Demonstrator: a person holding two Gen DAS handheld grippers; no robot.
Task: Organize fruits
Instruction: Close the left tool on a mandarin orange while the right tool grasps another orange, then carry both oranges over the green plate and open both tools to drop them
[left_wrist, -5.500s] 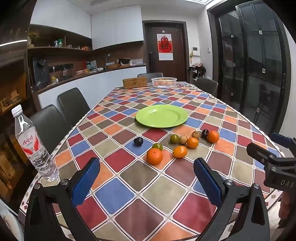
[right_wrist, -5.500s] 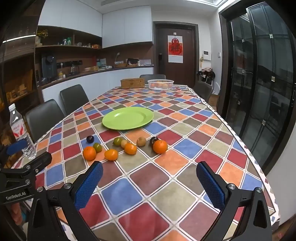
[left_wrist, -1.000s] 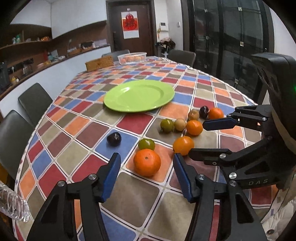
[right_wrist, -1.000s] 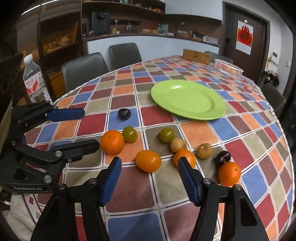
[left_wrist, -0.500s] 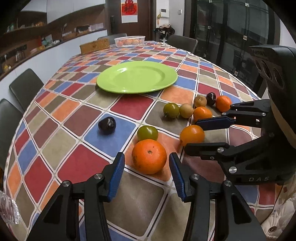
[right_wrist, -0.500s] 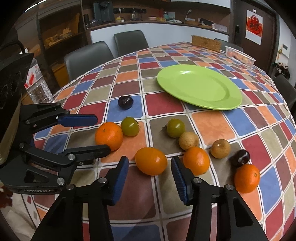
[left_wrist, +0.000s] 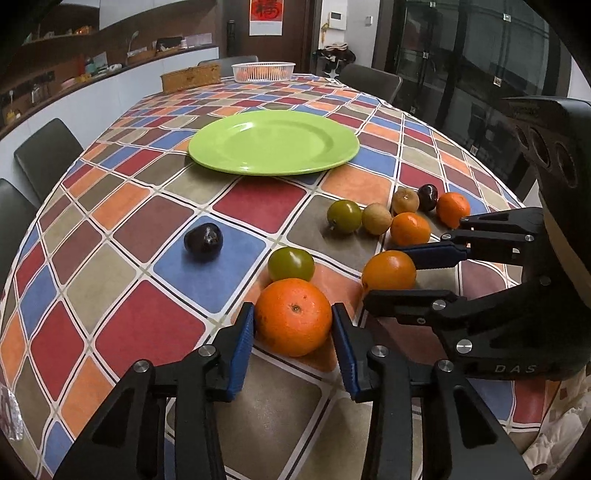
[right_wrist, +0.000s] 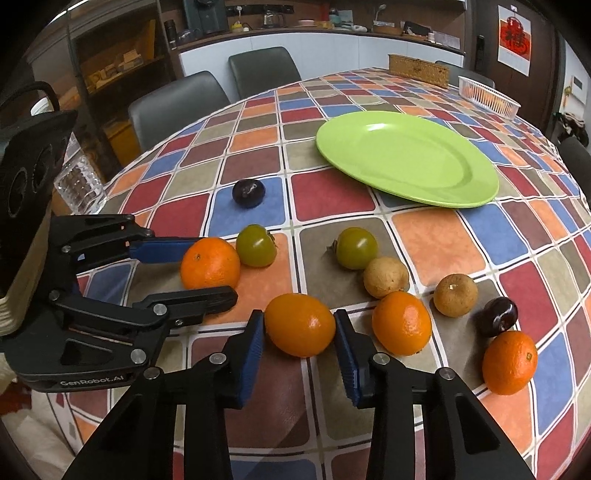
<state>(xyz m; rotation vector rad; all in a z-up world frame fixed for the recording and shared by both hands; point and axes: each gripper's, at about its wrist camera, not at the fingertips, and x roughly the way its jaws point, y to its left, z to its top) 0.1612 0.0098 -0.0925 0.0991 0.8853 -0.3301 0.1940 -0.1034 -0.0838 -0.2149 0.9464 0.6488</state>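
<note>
Between the blue pads of the left gripper (left_wrist: 293, 338), whose jaws are closing onto its sides, sits a dimpled orange (left_wrist: 293, 316). Likewise the right gripper (right_wrist: 299, 341) is closing on a smoother orange (right_wrist: 300, 325); beyond both lies the green plate (left_wrist: 273, 142).
</note>
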